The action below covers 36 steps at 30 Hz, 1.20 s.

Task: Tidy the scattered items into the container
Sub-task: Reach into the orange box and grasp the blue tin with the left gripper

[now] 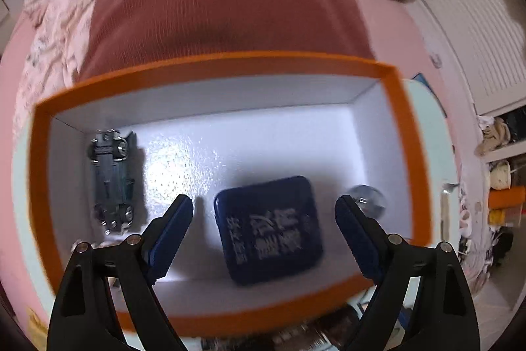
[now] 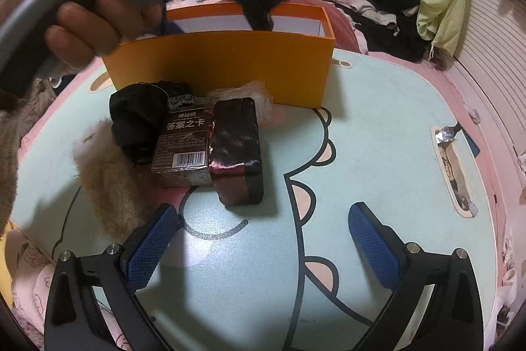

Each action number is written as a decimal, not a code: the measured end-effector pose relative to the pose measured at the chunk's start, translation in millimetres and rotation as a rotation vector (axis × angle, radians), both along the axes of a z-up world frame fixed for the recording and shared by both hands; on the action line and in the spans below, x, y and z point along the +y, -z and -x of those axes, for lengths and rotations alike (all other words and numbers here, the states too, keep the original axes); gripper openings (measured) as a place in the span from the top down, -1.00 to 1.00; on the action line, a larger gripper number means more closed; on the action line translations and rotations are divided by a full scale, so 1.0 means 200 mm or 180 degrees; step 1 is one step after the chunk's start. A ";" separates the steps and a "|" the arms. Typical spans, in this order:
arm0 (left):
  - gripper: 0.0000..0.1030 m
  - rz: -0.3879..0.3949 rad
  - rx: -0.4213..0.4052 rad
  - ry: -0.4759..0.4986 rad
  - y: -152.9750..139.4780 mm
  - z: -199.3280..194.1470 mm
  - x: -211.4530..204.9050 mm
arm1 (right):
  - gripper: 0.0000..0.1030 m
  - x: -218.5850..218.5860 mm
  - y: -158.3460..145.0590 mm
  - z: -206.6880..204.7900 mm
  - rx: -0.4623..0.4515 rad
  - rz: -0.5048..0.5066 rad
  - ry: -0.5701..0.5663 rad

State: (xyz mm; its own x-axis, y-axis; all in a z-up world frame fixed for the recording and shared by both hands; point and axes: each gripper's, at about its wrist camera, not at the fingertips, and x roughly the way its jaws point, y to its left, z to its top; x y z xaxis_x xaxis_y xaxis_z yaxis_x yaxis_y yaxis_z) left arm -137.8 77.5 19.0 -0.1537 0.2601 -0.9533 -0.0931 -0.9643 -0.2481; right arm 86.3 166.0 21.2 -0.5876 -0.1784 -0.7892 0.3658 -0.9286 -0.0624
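Left gripper blurred over orange box, front rim hidden.

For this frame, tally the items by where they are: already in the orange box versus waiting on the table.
In the orange box: 3 (toy car, blue case, small clear round item)
On the table: 5 (black cloth, card box, dark red tin, fur piece, plastic wrap)
Total: 8

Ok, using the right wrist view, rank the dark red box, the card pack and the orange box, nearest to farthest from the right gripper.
From the right gripper:
1. Dark red box, just ahead, centre.
2. Card pack, touching its left side, slightly farther.
3. Orange box, behind both.
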 end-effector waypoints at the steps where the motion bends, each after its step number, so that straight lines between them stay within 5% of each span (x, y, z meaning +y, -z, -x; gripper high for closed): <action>1: -0.71 -0.0027 -0.0055 -0.0022 0.02 0.01 -0.01 | -1.00 0.00 0.00 0.00 -0.0001 -0.0001 0.0001; 3: -0.66 -0.0039 -0.0048 -0.0006 0.01 0.01 0.00 | -1.00 0.00 0.00 0.00 0.0003 -0.0004 0.0004; 5: -0.33 0.0033 0.0018 0.0099 -0.01 -0.01 0.02 | -1.00 0.00 0.00 0.00 0.0004 0.0000 0.0006; 10: -0.33 -0.0115 0.0054 0.0203 -0.02 0.00 -0.02 | -1.00 0.00 0.00 0.00 0.0006 0.0000 0.0006; 16: -0.29 -0.0848 0.0402 0.0091 -0.28 -0.06 -0.23 | -1.00 0.00 0.00 0.00 0.0005 0.0003 0.0007; 19: 0.48 -0.1334 0.0718 0.0163 -0.48 -0.17 -0.38 | -1.00 0.00 0.00 0.00 0.0007 0.0004 0.0007; 22: 0.48 -0.1617 0.1025 0.0184 -0.64 -0.33 -0.50 | -1.00 0.00 0.00 0.00 0.0005 0.0006 0.0005; 25: 0.42 -0.1499 0.1217 0.0207 -0.71 -0.39 -0.51 | -1.00 0.00 0.00 0.00 0.0006 0.0005 0.0005; 28: -0.14 -0.1146 0.1040 0.0245 -0.63 -0.32 -0.37 | -1.00 0.00 0.00 0.00 0.0006 0.0004 0.0006; 31: -0.16 -0.0653 0.0833 0.0269 -0.43 -0.25 -0.21 | -1.00 0.00 0.00 0.00 0.0007 0.0007 0.0002; 36: -0.18 -0.0654 0.0341 0.0361 -0.18 -0.13 0.00 | -1.00 0.00 0.00 0.00 0.0011 0.0011 0.0002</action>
